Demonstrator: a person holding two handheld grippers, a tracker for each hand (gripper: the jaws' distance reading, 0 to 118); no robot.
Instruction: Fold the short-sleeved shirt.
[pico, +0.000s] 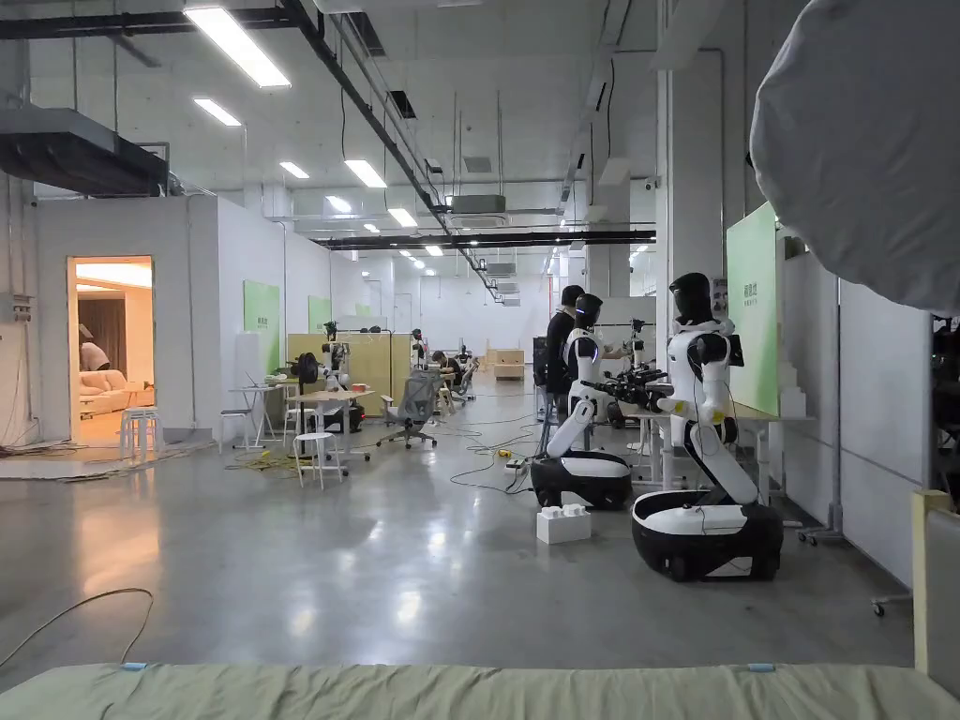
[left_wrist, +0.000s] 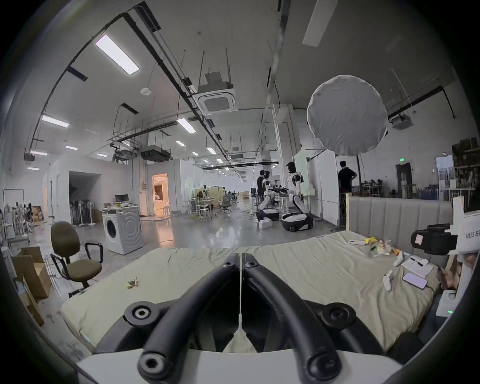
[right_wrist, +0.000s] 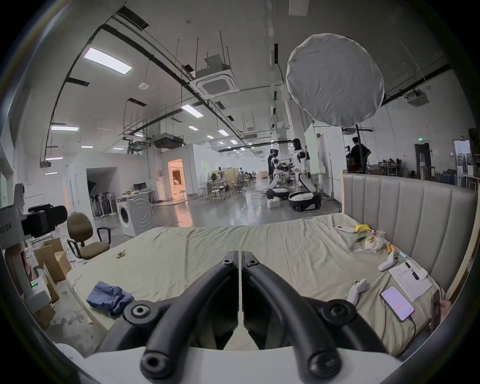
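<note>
A crumpled blue shirt lies on the near left part of the bed, which has a pale green sheet. My right gripper hangs above the bed with its black jaws shut and nothing between them; the shirt is to its lower left. My left gripper is also held over the bed, jaws pressed together and empty. The left gripper's body appears at the left edge of the right gripper view, and the right gripper's body at the right edge of the left gripper view.
A phone, papers, white controllers and snack wrappers lie along the padded headboard. An office chair, cardboard boxes and a washing machine stand left of the bed. White robots and people stand across the hall.
</note>
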